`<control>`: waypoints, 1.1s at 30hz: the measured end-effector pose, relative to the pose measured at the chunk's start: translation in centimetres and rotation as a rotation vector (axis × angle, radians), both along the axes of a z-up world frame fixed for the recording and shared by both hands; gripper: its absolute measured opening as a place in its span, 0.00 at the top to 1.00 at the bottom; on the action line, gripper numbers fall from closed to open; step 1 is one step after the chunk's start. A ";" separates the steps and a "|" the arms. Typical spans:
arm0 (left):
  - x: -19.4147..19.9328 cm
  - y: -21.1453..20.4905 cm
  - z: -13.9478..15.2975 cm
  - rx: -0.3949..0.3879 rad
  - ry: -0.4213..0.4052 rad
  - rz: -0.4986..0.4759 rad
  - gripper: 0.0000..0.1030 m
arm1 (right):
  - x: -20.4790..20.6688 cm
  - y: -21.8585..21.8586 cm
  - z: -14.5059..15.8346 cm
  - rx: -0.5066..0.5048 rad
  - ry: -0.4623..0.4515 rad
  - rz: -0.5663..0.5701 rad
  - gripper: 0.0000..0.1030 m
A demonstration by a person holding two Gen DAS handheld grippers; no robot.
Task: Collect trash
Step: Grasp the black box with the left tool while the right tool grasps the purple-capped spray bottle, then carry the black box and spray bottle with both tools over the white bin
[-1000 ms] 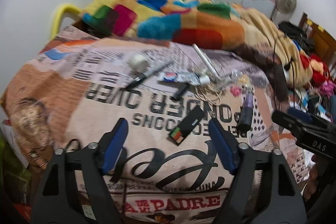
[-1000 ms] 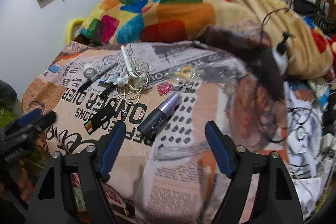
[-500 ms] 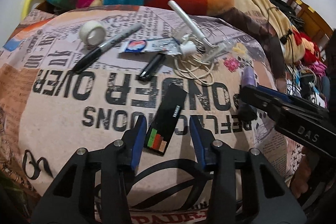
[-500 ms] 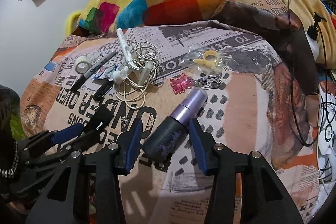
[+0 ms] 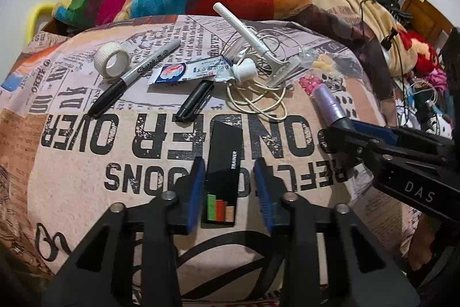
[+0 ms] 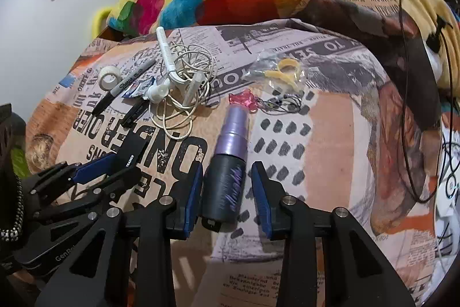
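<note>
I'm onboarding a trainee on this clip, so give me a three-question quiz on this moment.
1. True or false: the left gripper is clamped shut on the black box.
2. What lies between the right gripper's fingers? A) marker B) purple spray bottle C) tape roll
3. Fill in: the white razor rests on a coiled ____.

Key: 1 false, small gaps show on both sides; 2 B, the spray bottle; 3 cable.

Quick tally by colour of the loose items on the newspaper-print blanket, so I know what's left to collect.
Black: 3 – marker, small black tube, flat black box
White: 4 – tape roll, toothpaste tube, razor, cord
Purple: 1 – spray bottle
Pink: 1 – charm
Yellow: 1 – bagged piece
Total: 10
</note>
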State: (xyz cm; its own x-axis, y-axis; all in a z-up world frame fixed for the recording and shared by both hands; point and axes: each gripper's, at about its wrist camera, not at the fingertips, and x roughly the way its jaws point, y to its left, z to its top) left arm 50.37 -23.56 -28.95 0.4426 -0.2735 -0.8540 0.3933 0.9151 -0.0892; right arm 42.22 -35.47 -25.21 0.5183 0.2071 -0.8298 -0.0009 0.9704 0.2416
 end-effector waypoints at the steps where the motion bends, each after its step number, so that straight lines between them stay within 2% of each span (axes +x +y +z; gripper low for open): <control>1: 0.0 -0.1 0.0 0.005 0.002 -0.008 0.78 | 0.1 0.2 0.0 -0.009 -0.001 -0.001 0.69; 4: -0.1 -0.2 0.1 -0.047 0.048 -0.070 0.78 | 0.1 0.7 -0.1 -0.048 -0.006 0.002 0.70; 7: -0.6 -1.0 0.1 0.002 0.029 -0.085 0.79 | 0.0 0.8 -0.1 -0.071 -0.010 0.011 0.74; 12: -0.5 -1.4 0.2 0.012 0.049 -0.079 0.81 | -0.2 0.5 -0.1 -0.041 0.007 0.015 0.75; 13: -0.5 -1.4 0.4 0.005 0.042 -0.073 0.90 | -0.3 0.5 0.0 -0.031 0.010 0.017 0.75; 15: -0.5 -0.9 1.3 -0.039 0.052 -0.063 0.98 | -0.6 0.5 0.2 -0.020 0.011 0.020 0.75; 20: -0.9 -0.8 1.5 -0.015 0.055 -0.042 0.98 | -1.1 0.3 0.9 -0.011 -0.001 0.017 0.76; 26: -1.9 0.3 2.5 -0.047 0.048 -0.002 0.98 | -2.0 0.0 2.3 -0.007 -0.025 0.014 0.77; 33: -3.1 1.5 6.2 -0.080 -0.020 0.044 0.98 | -2.7 0.2 3.9 -0.007 -0.062 0.018 0.77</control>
State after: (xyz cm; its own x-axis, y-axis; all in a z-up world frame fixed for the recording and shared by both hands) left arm 47.30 -22.08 -22.76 0.4722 -0.3204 -0.8212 0.3555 0.9217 -0.1552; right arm 39.54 -35.29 -21.28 0.5652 0.2116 -0.7974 -0.0337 0.9717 0.2339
